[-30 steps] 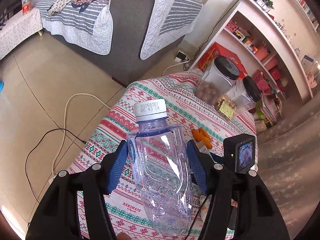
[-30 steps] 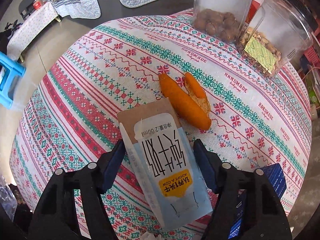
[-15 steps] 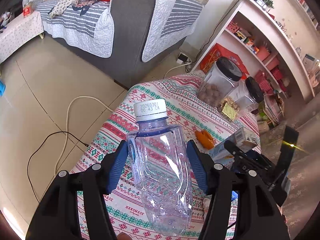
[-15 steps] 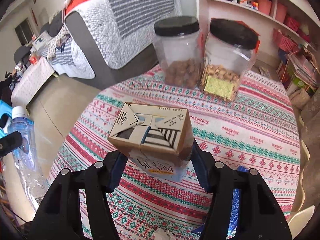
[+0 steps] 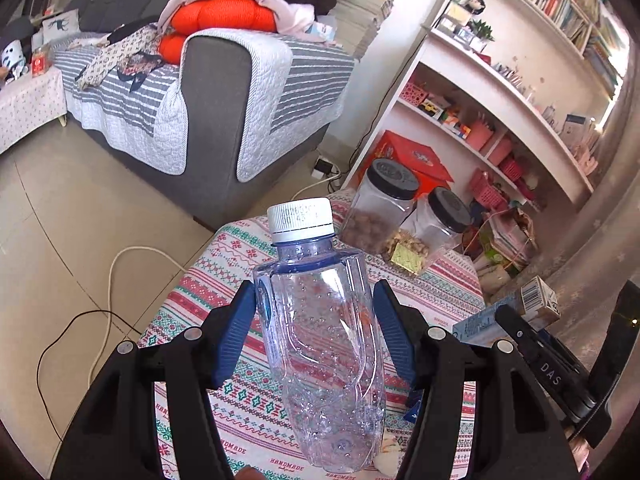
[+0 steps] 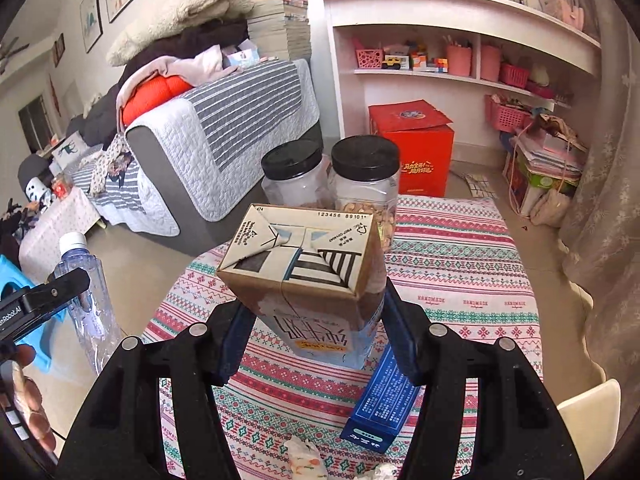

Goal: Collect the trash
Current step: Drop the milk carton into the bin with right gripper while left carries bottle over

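Note:
A clear, empty plastic bottle point(image 5: 320, 320) with a white cap point(image 5: 300, 218) stands upright between the blue pads of my left gripper point(image 5: 314, 300), which is shut on its body above the table. My right gripper point(image 6: 314, 308) is shut on a brown and blue milk carton point(image 6: 300, 248), held up off the table with its folded end facing the camera. In the left wrist view the carton point(image 5: 536, 300) shows at the right edge. In the right wrist view the bottle point(image 6: 86, 280) shows at the far left.
The round table has a patterned cloth point(image 6: 460, 272) with two black-lidded jars point(image 6: 296, 176) point(image 6: 366, 176) at its far side, a blue box point(image 6: 384, 400) and crumpled tissue point(image 6: 304, 456) near me. A grey sofa point(image 5: 212, 120), a white shelf point(image 6: 440, 12), a red box point(image 6: 416, 148) and floor cables point(image 5: 120, 264) surround it.
My right gripper closed on the carton, lifted it off the cloth and swung up, so the orange peel left its view. My left gripper rose a little and tilted up with the bottle.

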The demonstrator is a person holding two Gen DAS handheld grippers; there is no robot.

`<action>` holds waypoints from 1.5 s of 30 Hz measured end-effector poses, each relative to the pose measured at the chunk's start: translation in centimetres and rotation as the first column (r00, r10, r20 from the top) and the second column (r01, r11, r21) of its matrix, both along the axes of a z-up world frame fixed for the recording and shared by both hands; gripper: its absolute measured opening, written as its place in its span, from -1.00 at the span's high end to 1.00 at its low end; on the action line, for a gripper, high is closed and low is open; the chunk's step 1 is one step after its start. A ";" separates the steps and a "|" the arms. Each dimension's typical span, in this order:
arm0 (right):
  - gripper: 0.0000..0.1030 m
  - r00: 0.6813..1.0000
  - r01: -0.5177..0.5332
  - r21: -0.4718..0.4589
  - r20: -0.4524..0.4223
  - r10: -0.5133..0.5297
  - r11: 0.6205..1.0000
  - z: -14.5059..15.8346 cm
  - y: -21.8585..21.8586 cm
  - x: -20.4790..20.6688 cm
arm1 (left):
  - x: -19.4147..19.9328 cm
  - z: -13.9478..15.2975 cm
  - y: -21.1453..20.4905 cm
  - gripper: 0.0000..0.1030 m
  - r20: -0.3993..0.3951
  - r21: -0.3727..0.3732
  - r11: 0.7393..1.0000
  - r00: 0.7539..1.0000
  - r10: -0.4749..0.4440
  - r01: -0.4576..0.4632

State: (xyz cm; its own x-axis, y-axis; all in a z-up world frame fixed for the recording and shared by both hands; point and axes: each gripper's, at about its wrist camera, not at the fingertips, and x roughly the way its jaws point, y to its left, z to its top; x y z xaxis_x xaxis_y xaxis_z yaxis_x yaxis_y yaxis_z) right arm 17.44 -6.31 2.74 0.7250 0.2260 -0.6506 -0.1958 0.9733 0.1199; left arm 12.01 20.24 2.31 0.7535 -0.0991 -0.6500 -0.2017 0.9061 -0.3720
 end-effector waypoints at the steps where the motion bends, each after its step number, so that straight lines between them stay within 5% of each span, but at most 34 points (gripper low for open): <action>1: -0.10 1.000 0.016 -0.002 0.012 -0.016 1.000 0.2 -0.4 -0.4 | -0.1 0.2 -0.4 -0.16 0.012 0.002 1.000 1.000 -0.007 0.007; 10: -0.11 0.984 0.166 0.019 0.056 -0.167 0.986 0.9 -5.4 -3.1 | 0.0 0.7 -4.0 -0.16 0.066 0.049 0.997 0.996 -0.063 0.060; 18: -0.11 0.932 0.349 0.007 0.097 -0.348 0.937 1.1 -11.5 -6.2 | 0.6 0.0 -7.1 -0.16 0.057 0.070 0.992 0.992 -0.113 0.109; 26: -0.11 0.835 0.545 -0.005 0.096 -0.542 0.839 0.8 -18.4 -9.5 | 1.2 -0.7 -10.7 -0.16 0.043 0.096 0.982 0.985 -0.170 0.165; 31: -0.12 0.734 0.680 -0.059 0.072 -0.676 0.731 -0.6 -23.5 -12.0 | 1.4 -1.0 -13.3 -0.16 0.040 0.109 0.974 0.978 -0.204 0.199; 37: -0.14 0.663 0.745 -0.106 0.017 -0.748 0.658 -2.2 -27.8 -14.2 | 1.5 -1.4 -17.2 -0.16 0.033 0.131 0.958 0.965 -0.259 0.253; 41: -0.75 0.604 0.796 -0.093 0.076 -0.793 0.598 -1.5 -29.7 -16.3 | 1.4 -1.5 -20.9 -0.16 0.027 0.136 0.937 0.944 -0.330 0.323; 45: -0.84 0.573 0.820 -0.062 0.117 -0.811 0.570 -0.1 -31.8 -18.4 | 0.8 -0.9 -25.3 -0.17 0.043 0.160 0.903 0.912 -0.409 0.398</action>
State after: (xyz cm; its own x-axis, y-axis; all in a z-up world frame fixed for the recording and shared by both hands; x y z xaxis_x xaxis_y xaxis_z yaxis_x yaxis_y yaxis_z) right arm -0.92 -38.16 2.65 0.6111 -0.5450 -0.5740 0.6836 0.7290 0.0355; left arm 12.80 -5.07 1.39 0.7150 -0.3140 -0.6246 0.2153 0.9489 -0.2306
